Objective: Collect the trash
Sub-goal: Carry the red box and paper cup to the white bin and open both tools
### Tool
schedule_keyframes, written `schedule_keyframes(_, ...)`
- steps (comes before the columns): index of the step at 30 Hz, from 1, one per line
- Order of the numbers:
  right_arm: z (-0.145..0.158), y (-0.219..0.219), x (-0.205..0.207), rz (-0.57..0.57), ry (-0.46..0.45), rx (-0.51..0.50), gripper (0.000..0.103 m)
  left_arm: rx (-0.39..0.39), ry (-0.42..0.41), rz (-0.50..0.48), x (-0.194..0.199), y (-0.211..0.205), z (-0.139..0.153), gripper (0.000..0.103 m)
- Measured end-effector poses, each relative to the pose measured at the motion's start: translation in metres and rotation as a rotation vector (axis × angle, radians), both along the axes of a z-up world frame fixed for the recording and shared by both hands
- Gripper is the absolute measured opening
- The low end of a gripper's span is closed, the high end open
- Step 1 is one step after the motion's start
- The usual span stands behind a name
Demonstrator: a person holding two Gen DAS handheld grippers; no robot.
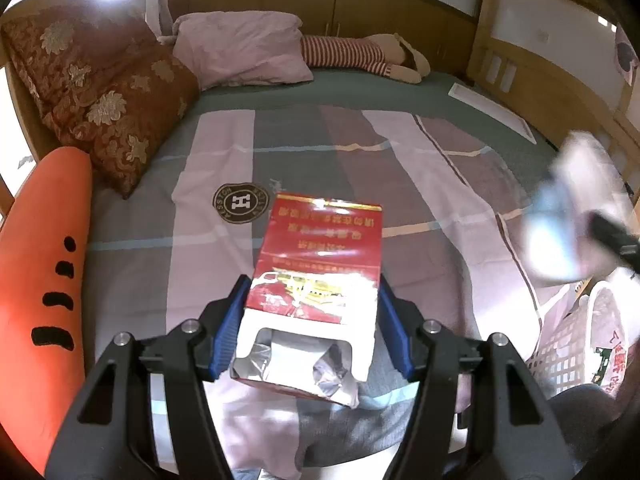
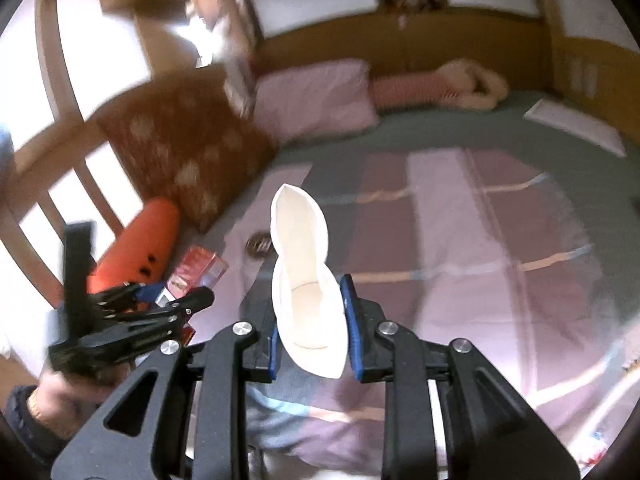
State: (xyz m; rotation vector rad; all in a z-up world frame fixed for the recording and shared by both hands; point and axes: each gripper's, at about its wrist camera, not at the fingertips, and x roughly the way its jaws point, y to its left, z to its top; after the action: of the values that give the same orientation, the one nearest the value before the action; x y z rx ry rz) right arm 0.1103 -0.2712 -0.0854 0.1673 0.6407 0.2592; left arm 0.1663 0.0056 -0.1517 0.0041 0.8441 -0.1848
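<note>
two hand-held grippers, each with one piece of trash. the left hand-held gripper [image 1: 310, 320] pinches one red cigarette pack [image 1: 318, 264] above the bed [image 1: 400, 152], its long axis running away from the camera, torn open end nearest. the right hand-held gripper [image 2: 310, 320] pinches one crushed white paper cup [image 2: 306, 280], long axis pointing away over the quilt. three pillows [image 1: 240, 50] and one orange cushion [image 1: 44, 260] crowd the left edge; the middle of the quilt lies free.
</note>
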Motion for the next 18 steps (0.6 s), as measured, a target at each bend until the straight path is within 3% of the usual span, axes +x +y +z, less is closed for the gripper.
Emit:
schedule_keyframes(4,0.016,-0.082,-0.064,-0.202,-0.013,-0.068,0.029,-0.001,0.001,-0.020,-0.002,-0.003,0.001,0.061)
schedule_keyframes(7,0.006,-0.143,-0.115,-0.367,0.028,-0.098,0.034,-0.010,-0.011,-0.067,-0.005,-0.014,0.005,0.061)
schedule_keyframes(9,-0.015,-0.171,-0.135,-0.432,0.078,-0.093,0.055,-0.011,-0.022,-0.115,-0.009,-0.030,0.011,0.061)
schedule_keyframes(10,-0.029,-0.182,-0.142,-0.462,0.116,-0.097,0.084,-0.020,-0.027,-0.162,-0.013,-0.045,0.017,0.061)
schedule_keyframes(11,-0.046,-0.196,-0.150,-0.519,0.168,-0.115,0.090,-0.020,-0.032,-0.189,-0.016,-0.055,0.021,0.061)
schedule_keyframes(13,-0.055,-0.215,-0.166,-0.612,0.192,-0.105,0.090,-0.011,-0.034,-0.293,-0.028,-0.097,0.032,0.061)
schedule_keyframes(15,-0.043,-0.237,-0.193,-0.701,0.101,0.010,0.090,-0.022,-0.024,-0.387,-0.039,-0.132,0.041,0.061)
schedule_keyframes(18,-0.018,-0.256,-0.218,-0.792,-0.003,0.065,0.090,-0.039,-0.002,-0.566,-0.070,-0.208,0.055,0.061)
